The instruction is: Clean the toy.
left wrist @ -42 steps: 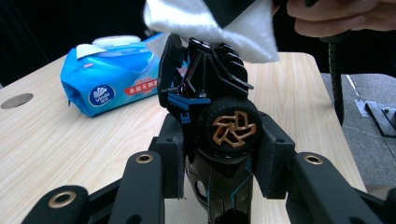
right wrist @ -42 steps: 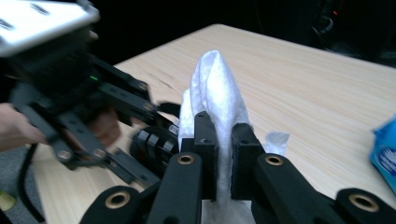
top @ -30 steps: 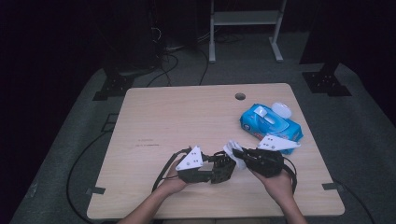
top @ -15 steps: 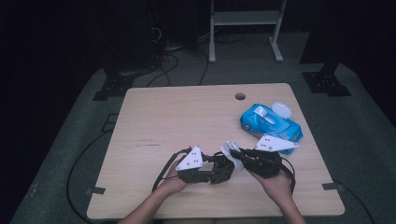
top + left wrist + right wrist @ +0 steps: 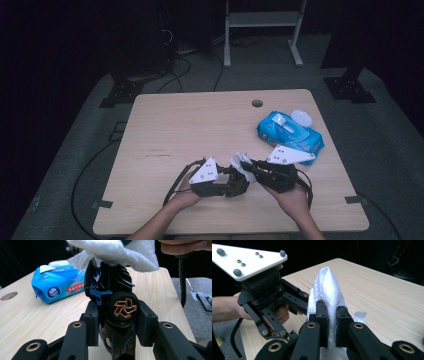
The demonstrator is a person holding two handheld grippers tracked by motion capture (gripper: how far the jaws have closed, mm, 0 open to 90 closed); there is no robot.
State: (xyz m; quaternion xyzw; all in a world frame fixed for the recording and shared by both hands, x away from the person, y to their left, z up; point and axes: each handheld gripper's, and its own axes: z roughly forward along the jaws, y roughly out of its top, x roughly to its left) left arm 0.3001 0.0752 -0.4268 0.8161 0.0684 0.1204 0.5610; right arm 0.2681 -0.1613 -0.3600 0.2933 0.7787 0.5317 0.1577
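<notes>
My left gripper (image 5: 117,326) is shut on a black toy car (image 5: 115,293) with blue trim and a gold-spoked wheel (image 5: 125,308), which it holds just above the table. A white wipe (image 5: 327,288) is pinched upright between the pads of my right gripper (image 5: 331,315). That wipe (image 5: 117,251) drapes over the far end of the car. In the high view the two grippers meet near the table's front edge, left gripper (image 5: 236,181) pointing right and right gripper (image 5: 247,169) pointing left, with the wipe (image 5: 239,161) between them.
A blue pack of wet wipes (image 5: 289,132) with its lid flipped open lies at the right of the wooden table (image 5: 190,125). A round cable hole (image 5: 257,103) sits near the far edge. The floor around is dark, with cables and stand feet.
The right gripper and its wipe have edged slightly left against the car. The left gripper has stayed in place.
</notes>
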